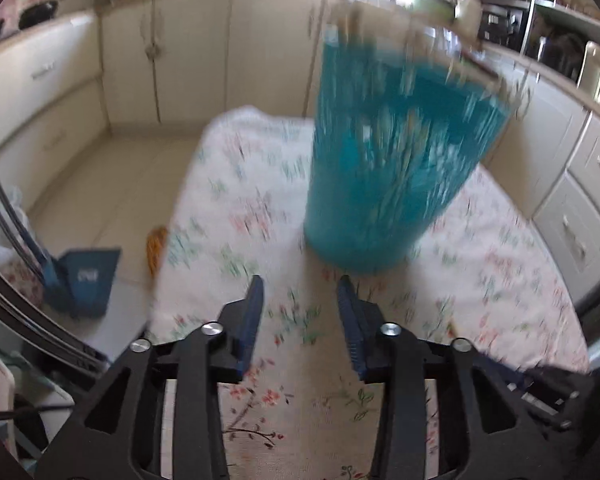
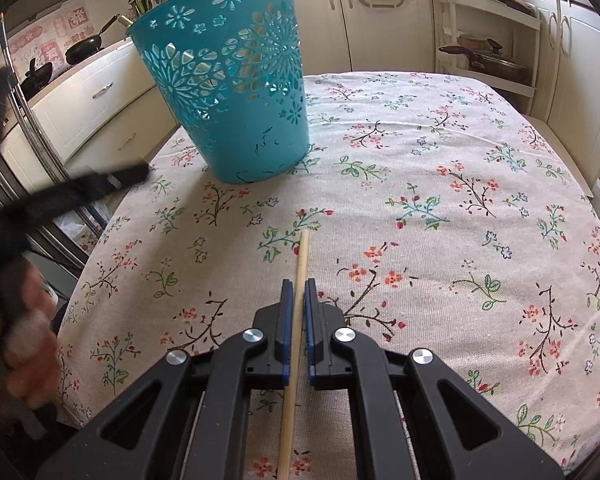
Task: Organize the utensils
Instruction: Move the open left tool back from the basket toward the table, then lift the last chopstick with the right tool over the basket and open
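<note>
Gripping chopstick (image 2: 300, 280), right tool (image 2: 299, 286) overhangs tablecloth (image 2: 440, 208).

Basket: my teal plastic basket (image 2: 236, 92) with flower cut-outs stands upright on the floral tablecloth, far left.
Chopstick: one pale wooden chopstick (image 2: 296, 336), clamped in my right tongs, tip pointing toward the basket.

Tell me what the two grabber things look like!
Both are black plastic with triangle-shaped holes in their arms and shiny round silver bolts at the joints. The left gripper and the right gripper each have two flat fingers lined with ridged blue pads. No cables or writing show on them.
</note>
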Demonstrator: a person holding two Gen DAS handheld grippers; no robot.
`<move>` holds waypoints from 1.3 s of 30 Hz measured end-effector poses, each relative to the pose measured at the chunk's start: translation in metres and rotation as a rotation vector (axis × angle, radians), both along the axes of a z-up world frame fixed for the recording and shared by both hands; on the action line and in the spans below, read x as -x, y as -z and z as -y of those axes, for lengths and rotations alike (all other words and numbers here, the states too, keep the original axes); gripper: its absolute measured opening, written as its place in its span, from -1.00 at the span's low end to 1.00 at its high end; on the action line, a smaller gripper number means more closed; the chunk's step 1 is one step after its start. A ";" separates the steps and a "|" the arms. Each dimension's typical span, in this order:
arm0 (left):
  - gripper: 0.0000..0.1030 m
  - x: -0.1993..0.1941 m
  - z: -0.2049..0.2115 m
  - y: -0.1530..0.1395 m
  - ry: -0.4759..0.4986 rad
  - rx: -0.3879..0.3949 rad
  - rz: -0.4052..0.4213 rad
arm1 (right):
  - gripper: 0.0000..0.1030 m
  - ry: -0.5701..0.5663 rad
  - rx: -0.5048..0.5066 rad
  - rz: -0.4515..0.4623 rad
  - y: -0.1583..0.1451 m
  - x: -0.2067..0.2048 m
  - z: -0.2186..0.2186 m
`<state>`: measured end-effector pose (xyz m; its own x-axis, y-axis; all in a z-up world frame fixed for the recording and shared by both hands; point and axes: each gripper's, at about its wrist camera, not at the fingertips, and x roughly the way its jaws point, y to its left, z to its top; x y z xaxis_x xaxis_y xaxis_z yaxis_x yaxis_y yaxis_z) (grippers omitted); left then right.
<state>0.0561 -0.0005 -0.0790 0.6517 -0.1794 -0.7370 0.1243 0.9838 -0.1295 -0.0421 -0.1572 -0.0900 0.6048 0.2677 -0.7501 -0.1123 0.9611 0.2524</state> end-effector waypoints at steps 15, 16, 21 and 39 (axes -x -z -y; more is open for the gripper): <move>0.08 0.004 0.009 0.018 -0.002 -0.032 -0.014 | -0.86 -0.031 0.133 -0.013 -0.003 0.003 -0.013; 0.09 0.004 0.009 0.018 -0.003 -0.032 -0.013 | -0.86 -0.036 0.152 -0.009 -0.003 0.004 -0.015; 0.19 0.004 0.011 0.018 -0.007 -0.045 -0.014 | -0.87 -0.031 0.177 0.016 -0.001 0.005 -0.019; 0.31 0.002 0.013 0.021 -0.008 -0.068 -0.029 | -0.89 0.019 -0.295 0.153 -0.078 0.009 0.017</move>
